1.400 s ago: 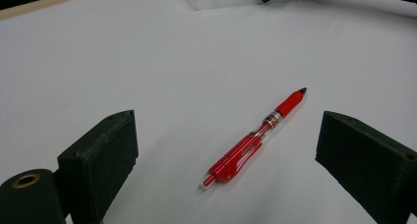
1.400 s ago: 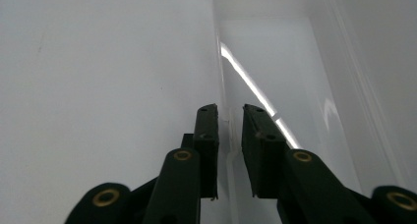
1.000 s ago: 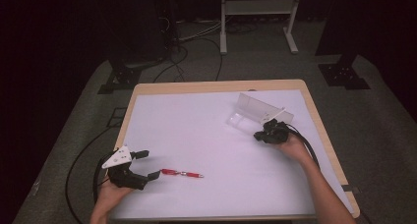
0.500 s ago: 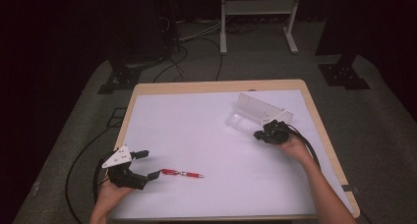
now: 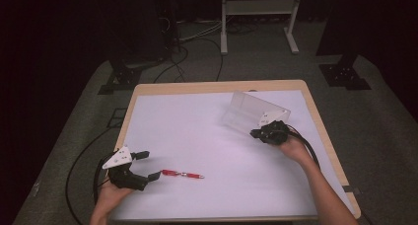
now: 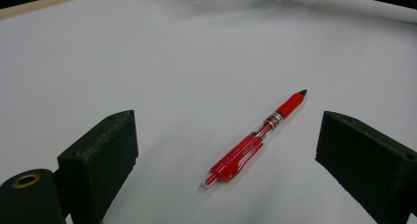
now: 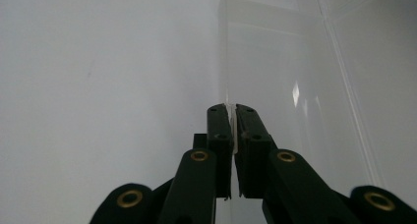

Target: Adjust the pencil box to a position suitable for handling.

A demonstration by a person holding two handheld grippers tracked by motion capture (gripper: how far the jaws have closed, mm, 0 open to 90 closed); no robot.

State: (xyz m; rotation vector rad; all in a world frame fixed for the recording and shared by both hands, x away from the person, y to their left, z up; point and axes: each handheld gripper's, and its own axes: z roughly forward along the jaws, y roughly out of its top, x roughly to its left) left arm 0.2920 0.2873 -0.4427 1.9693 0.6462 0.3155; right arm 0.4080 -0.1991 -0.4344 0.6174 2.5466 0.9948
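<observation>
Red pen lies between the spread left tongs; right tongs pinch the clear box wall.

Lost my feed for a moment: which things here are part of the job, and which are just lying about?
In play:
- red pen, lying between the open left gripper jaws
- clear plastic box, its wall clamped by the right gripper

Lying about:
- floor cables
- metal stand behind the table

Left tool jaws wide apart, low; right tool jaws clamped together
</observation>
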